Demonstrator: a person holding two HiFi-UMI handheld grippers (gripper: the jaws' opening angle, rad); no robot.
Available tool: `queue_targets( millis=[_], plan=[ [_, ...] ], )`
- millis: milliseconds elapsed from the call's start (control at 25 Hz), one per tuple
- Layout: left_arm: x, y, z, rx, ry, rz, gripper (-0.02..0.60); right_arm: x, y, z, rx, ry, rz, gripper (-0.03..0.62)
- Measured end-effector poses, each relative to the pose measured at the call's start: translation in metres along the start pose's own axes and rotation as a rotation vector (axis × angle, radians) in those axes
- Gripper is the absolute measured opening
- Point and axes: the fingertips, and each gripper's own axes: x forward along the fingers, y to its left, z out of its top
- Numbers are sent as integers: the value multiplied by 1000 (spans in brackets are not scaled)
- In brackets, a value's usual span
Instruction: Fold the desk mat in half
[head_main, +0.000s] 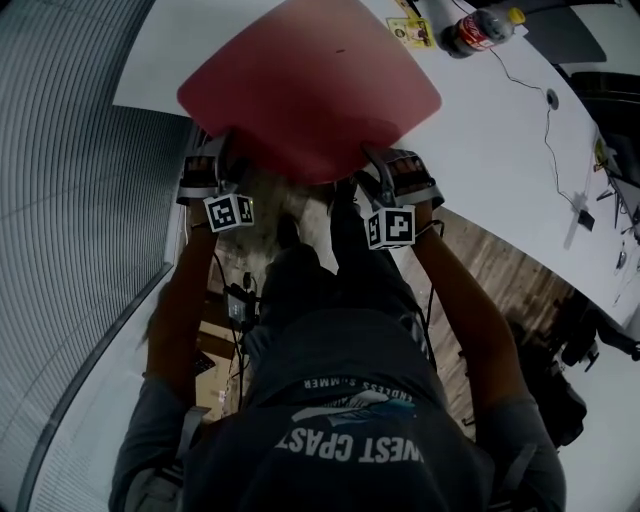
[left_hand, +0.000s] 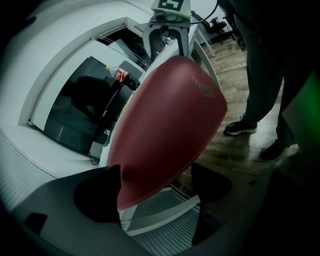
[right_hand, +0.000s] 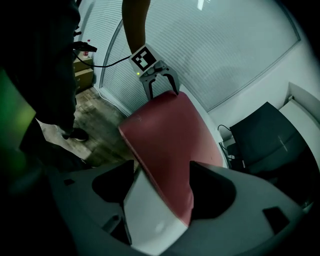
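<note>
With the left gripper and right gripper both spread wide around its near corners - clamping nothing - the red desk mat, whose near edge overhangs the white table, could slip off or shift askew.

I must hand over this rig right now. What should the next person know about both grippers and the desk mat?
Left gripper: jaws wide open, near-left corner of the desk mat between them, not clamped.
Right gripper: jaws wide open around the near-right corner, not clamped.
Mat: flat on the white table, near edge slightly overhanging.
Done: no fold visible.
Left: probably grip both corners and carry them to the far edge.
</note>
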Motion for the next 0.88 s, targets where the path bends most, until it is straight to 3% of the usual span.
queue_targets(
  millis=[280, 640, 880],
  plan=[
    [-6, 5, 6, -24, -37, -6, 432, 2, 3, 11, -2, -36, 36, 326],
    [-34, 14, 10, -26, -98, -12, 243, -11, 10, 19, 20, -90, 69, 157],
    [-52, 28, 15, -85, -131, 24, 119, -21, 3, 23, 56, -120, 37, 56]
  ],
)
